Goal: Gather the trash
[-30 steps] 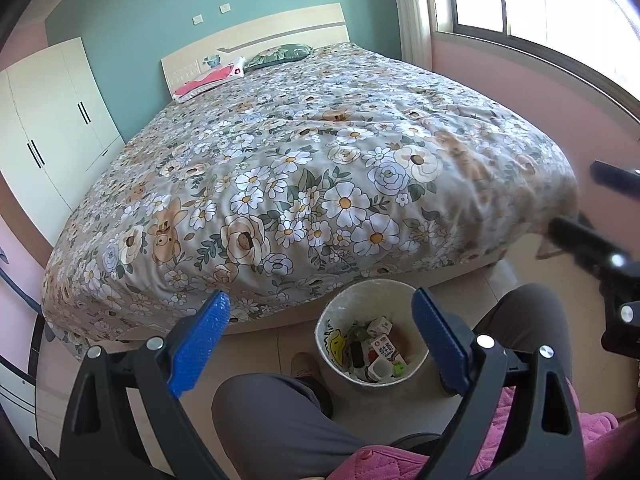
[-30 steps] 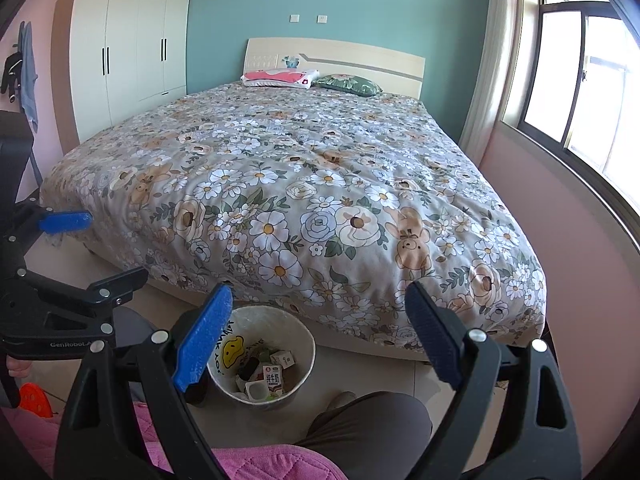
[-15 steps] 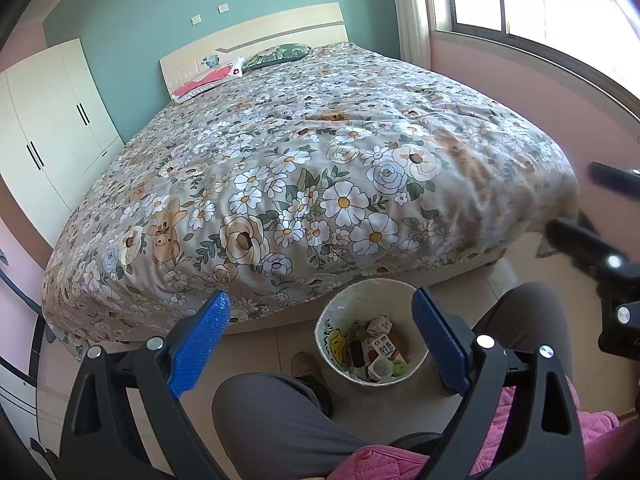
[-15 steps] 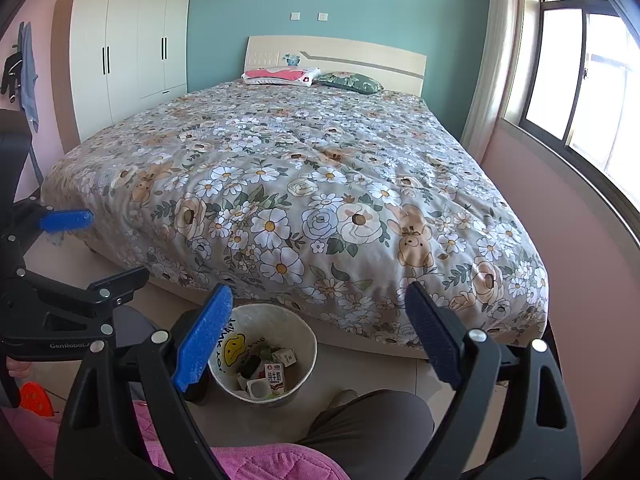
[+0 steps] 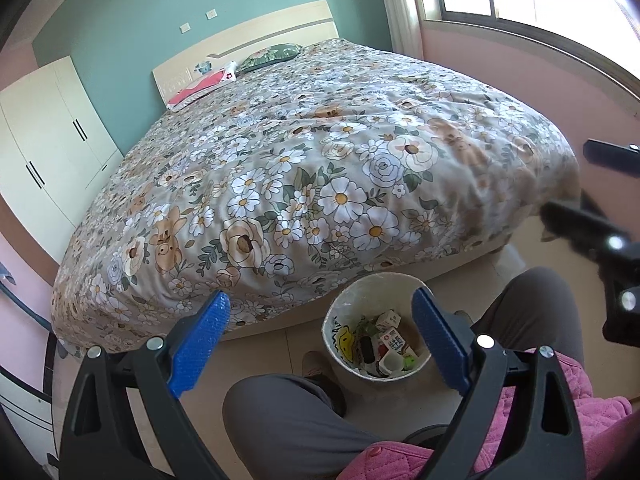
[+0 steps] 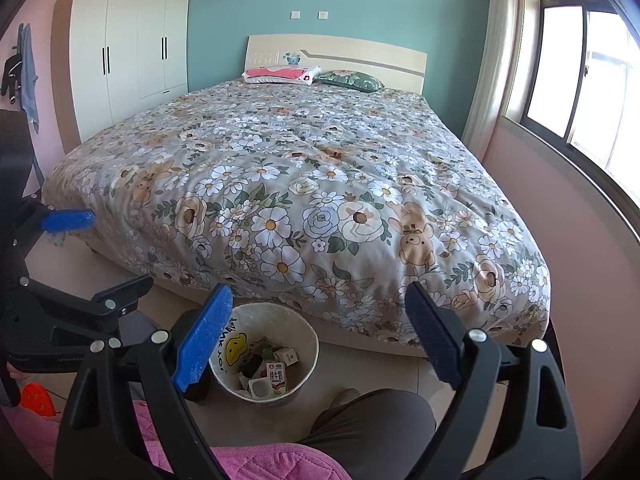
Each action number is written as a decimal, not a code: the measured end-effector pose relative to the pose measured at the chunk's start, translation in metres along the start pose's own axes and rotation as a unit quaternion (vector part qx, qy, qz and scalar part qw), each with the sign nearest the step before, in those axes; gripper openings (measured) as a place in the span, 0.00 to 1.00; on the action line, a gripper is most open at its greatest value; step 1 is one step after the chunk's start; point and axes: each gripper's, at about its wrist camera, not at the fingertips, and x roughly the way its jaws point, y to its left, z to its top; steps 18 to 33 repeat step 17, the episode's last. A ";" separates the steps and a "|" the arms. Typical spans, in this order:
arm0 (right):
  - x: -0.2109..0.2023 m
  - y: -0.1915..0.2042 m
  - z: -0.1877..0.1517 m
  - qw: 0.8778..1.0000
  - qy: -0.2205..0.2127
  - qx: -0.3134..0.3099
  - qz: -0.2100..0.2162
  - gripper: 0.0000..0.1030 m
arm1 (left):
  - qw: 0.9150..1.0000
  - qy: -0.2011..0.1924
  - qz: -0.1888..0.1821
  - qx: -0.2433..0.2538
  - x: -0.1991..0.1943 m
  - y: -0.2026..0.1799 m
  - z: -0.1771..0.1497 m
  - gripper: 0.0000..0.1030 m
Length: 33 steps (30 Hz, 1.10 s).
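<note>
Our left gripper [image 5: 320, 334] and right gripper [image 6: 318, 330] both hang spread and empty. The wastebasket [image 6: 306, 334] at the bed's foot already holds cartons [image 6: 277, 376] — we see no loose trash left — collecting looks nearly done.

one bin [image 6: 308, 344], one bed [image 6: 304, 184], two pillows [image 6: 280, 73].

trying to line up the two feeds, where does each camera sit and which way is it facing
Left wrist: on the left gripper, jaws open, angled down over the bin at the bed; shows the person's grey-trousered knees and the right gripper's tip at the right edge.
Right wrist: on the right gripper, open, facing the bed's foot; shows one knee and the left gripper at left.
Shared: bin, bed, wardrobe, window.
</note>
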 end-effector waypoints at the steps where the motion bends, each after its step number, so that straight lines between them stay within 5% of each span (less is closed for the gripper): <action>1: 0.000 0.001 -0.001 1.000 0.001 0.001 0.001 0.84 | 1.000 0.000 -0.004 0.001 0.000 0.000 0.000 0.91; 33: 0.000 0.005 0.000 1.000 0.003 0.005 0.001 0.84 | 1.000 -0.004 -0.014 -0.019 -0.003 0.013 0.003 0.91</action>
